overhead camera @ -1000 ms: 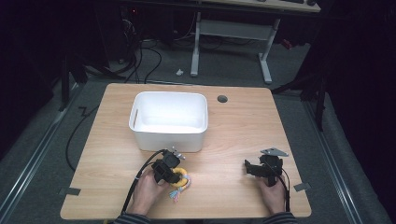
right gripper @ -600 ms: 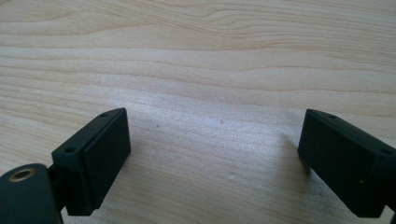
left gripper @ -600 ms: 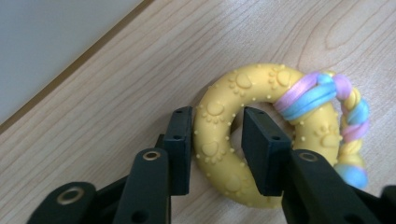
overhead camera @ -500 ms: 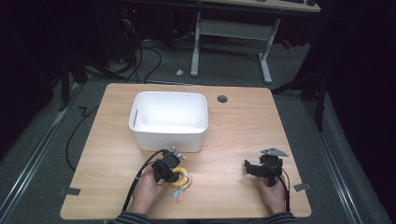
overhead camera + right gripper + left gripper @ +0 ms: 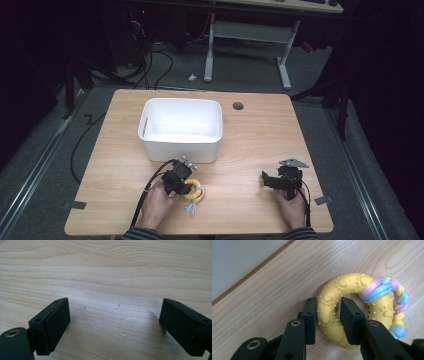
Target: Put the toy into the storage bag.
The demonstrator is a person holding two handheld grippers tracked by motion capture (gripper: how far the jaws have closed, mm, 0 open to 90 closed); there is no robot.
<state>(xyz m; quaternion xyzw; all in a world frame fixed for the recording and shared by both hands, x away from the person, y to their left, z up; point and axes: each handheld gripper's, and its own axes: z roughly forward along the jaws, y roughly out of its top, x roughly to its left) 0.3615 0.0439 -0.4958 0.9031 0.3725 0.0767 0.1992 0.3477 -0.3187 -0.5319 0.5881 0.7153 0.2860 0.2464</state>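
Ring toy (image 5: 329,315) half under left tool (image 5: 327,317)

The right tongs (image 5: 115,325) hover wide apart over the bare wooden table (image 5: 112,270).

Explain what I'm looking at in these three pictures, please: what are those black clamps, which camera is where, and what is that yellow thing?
No robot arm is involved: a person holds a black two-jaw gripper in each hand at a light wooden table.

The high view looks down from above the person's side. The other two pictures come from cameras riding on the grippers, looking along their jaws.

On the table stand a white rectangular plastic bin and, nearer the person, a yellow rubber ring toy with paw prints and a pastel braided rope.

The left gripper has just been closing, and its jaws now clamp the ring's yellow band, one jaw outside it and one through the hole. The ring lies on the wood.

The right gripper rests at the table's right, jaws wide open over bare wood, holding nothing.
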